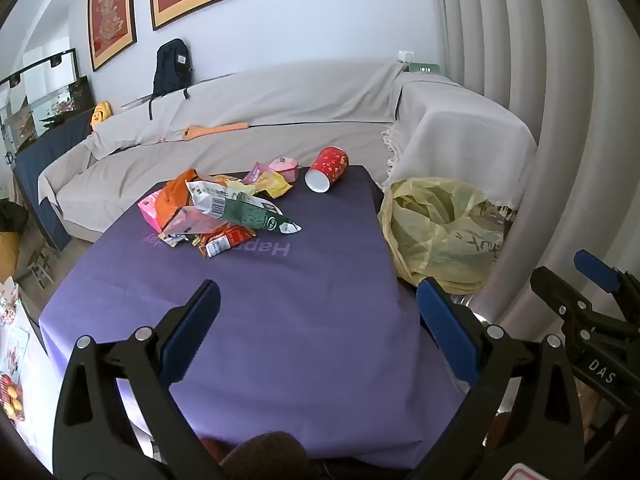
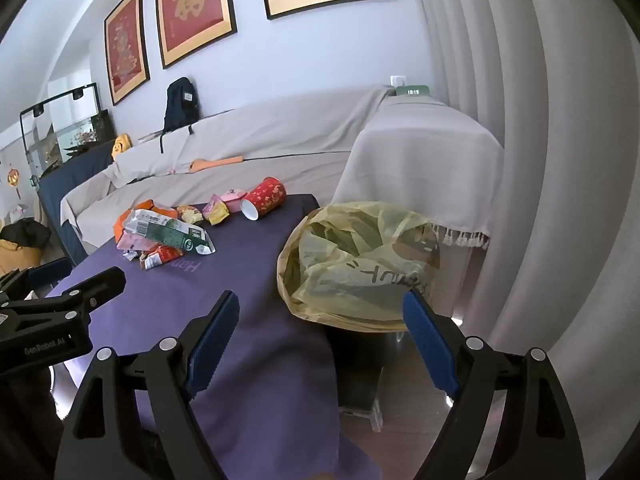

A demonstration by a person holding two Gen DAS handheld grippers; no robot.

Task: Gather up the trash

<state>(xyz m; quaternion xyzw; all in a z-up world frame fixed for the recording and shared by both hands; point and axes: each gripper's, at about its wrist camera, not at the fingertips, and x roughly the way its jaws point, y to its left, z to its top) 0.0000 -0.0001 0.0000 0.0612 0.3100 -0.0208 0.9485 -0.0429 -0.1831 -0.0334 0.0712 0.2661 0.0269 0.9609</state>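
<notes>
A heap of snack wrappers (image 1: 216,212) (image 2: 164,236) lies on the far left part of a purple tablecloth (image 1: 280,300) (image 2: 256,272). Behind it a red paper cup (image 1: 328,169) (image 2: 265,198) lies on its side, with small pink and yellow packets (image 1: 276,178) (image 2: 216,210) beside it. A yellow plastic bag (image 1: 440,232) (image 2: 356,264), mouth open, stands at the table's right edge. My left gripper (image 1: 318,314) hovers open over the near cloth, nothing between its fingers. My right gripper (image 2: 322,332) is open too, near the bag.
A sofa under a grey cover (image 1: 280,104) (image 2: 280,136) runs behind the table, with a dark backpack (image 1: 172,68) (image 2: 181,100) on it. White curtains (image 1: 540,80) (image 2: 560,160) hang on the right. A glass tank (image 1: 40,96) stands far left.
</notes>
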